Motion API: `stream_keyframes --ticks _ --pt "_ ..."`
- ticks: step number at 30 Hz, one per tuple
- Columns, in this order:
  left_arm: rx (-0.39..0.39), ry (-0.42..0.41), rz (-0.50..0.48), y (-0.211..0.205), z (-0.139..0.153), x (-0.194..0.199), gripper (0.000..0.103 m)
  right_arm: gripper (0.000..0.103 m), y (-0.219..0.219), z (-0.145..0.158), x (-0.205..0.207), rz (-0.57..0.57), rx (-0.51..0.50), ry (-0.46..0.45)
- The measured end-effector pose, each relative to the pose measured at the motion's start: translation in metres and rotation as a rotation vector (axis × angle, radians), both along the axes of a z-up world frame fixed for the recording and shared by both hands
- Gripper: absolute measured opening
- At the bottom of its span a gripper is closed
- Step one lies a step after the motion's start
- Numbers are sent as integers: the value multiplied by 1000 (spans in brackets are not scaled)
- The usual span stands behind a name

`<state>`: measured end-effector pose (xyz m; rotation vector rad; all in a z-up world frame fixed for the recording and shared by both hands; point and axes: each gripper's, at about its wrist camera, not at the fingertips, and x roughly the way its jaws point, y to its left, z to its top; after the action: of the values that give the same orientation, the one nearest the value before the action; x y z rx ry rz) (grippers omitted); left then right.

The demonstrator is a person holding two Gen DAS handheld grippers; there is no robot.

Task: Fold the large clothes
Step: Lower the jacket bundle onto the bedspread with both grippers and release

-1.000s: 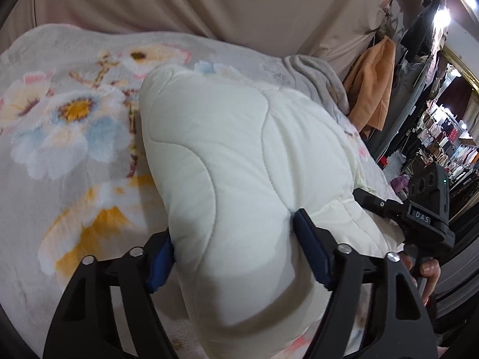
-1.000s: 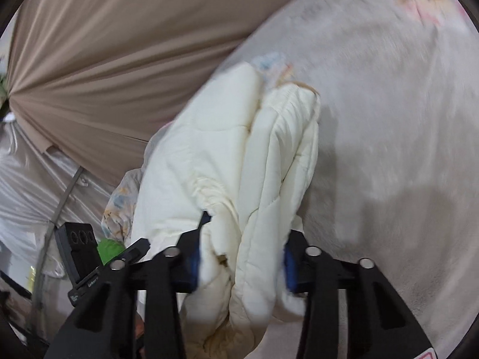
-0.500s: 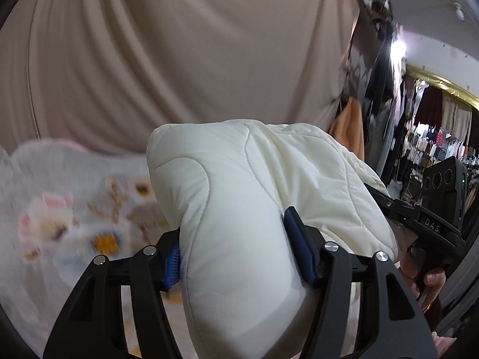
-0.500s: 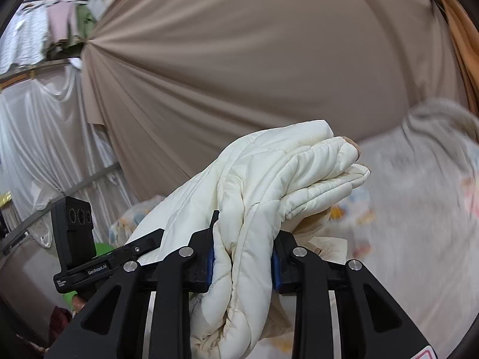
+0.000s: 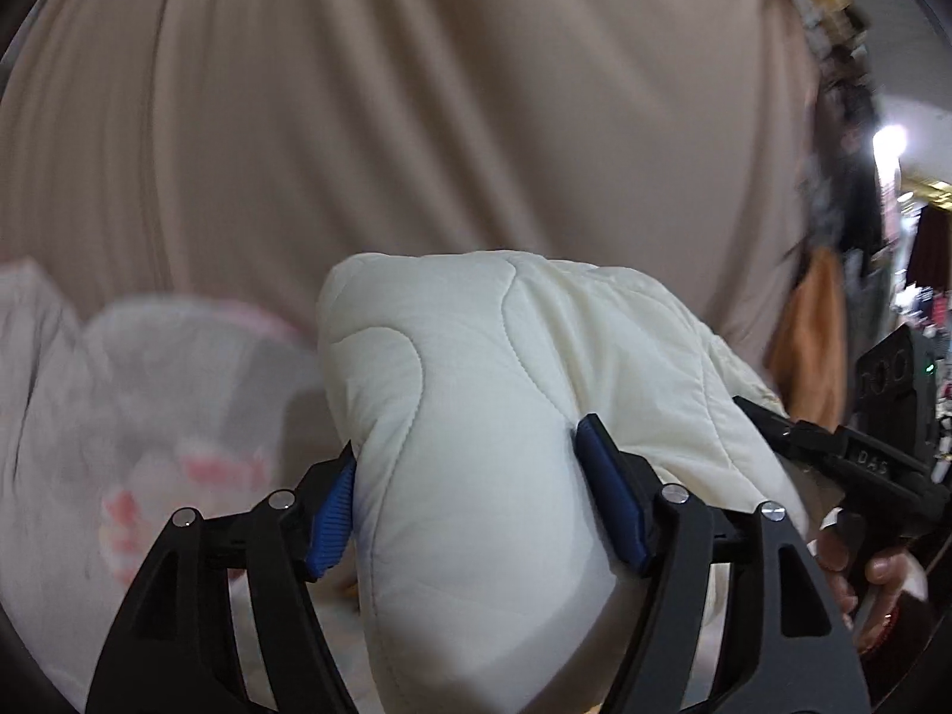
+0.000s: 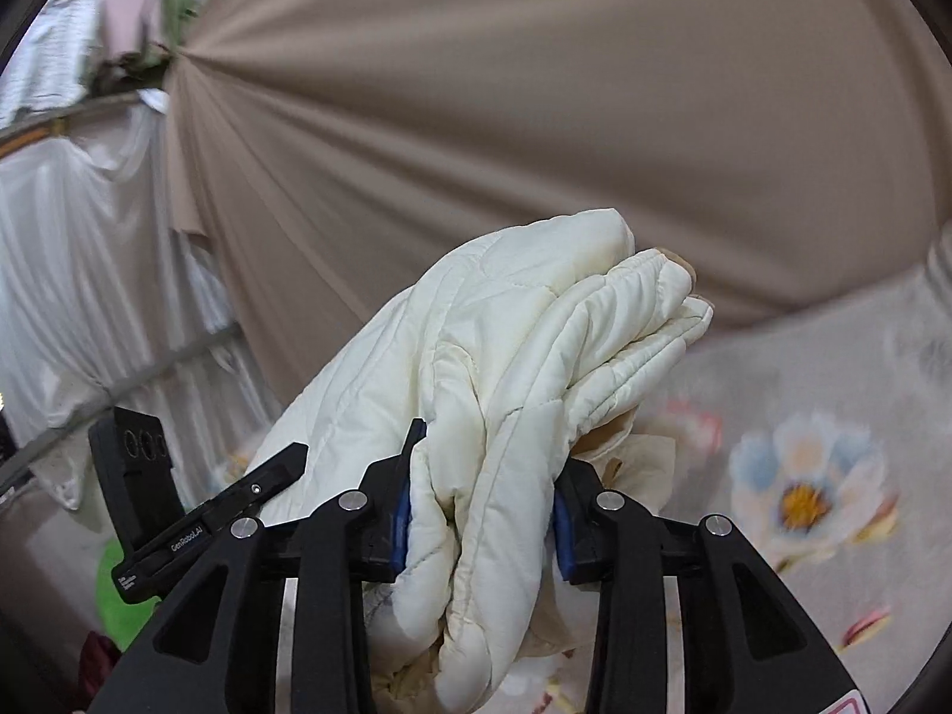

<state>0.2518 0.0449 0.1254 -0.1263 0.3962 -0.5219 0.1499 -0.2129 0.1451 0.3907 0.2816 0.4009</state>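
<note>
Here, my left hand-held gripper (image 5: 470, 509) and right hand-held gripper (image 6: 479, 514) each pinch a thick fold of the cream quilted padded jacket (image 5: 506, 416), jaws easing open, above the floral blanket (image 6: 833, 476). Soft, bulky, light; best gripped through bunched layers.

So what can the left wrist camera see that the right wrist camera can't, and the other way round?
Only the left wrist view shows the left gripper, its blue pads against a smooth quilted bulge of the cream jacket, plus an orange garment, a bright lamp and the hand on the other tool.

Only the right wrist view shows the right gripper pinching bunched folds, white sheeting, something green and a sharp blue-and-orange flower.

Both show the jacket held with jaws opening, the beige curtain and the floral blanket.
</note>
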Motion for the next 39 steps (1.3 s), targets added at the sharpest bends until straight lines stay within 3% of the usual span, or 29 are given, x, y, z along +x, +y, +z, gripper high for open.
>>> stream_keyframes --ticks 2,4,6,9,11,14,16,18,20,25,30,39 --pt "73 134 51 -2 -54 28 70 39 4 -54 44 -6 7 154" --pt "71 142 63 6 -86 28 81 52 3 -106 66 -10 38 291" --pt "80 140 53 12 -93 18 90 74 -7 -139 62 -9 100 307" --pt "101 176 61 15 -85 9 91 76 -26 -144 50 14 179 342" --pt "99 178 82 31 -75 -1 91 76 -36 -130 34 -18 159 323" --pt "106 162 140 38 -54 -23 92 67 -44 -107 8 -79 117 272" --pt "118 142 173 38 -39 -35 93 48 -43 -87 -9 -102 84 224" --pt "136 134 199 27 -27 -44 93 16 -34 -71 -19 -81 37 204" --pt "148 142 197 15 -22 -49 93 7 -12 -61 -24 -37 -9 189" --pt "220 163 226 -12 -37 -51 92 4 42 -68 -22 -17 -192 207" --pt "248 252 240 -18 -72 -33 94 0 54 -96 -7 -60 -277 266" --pt "281 245 255 -24 -92 -30 98 0 48 -136 18 -59 -278 320"
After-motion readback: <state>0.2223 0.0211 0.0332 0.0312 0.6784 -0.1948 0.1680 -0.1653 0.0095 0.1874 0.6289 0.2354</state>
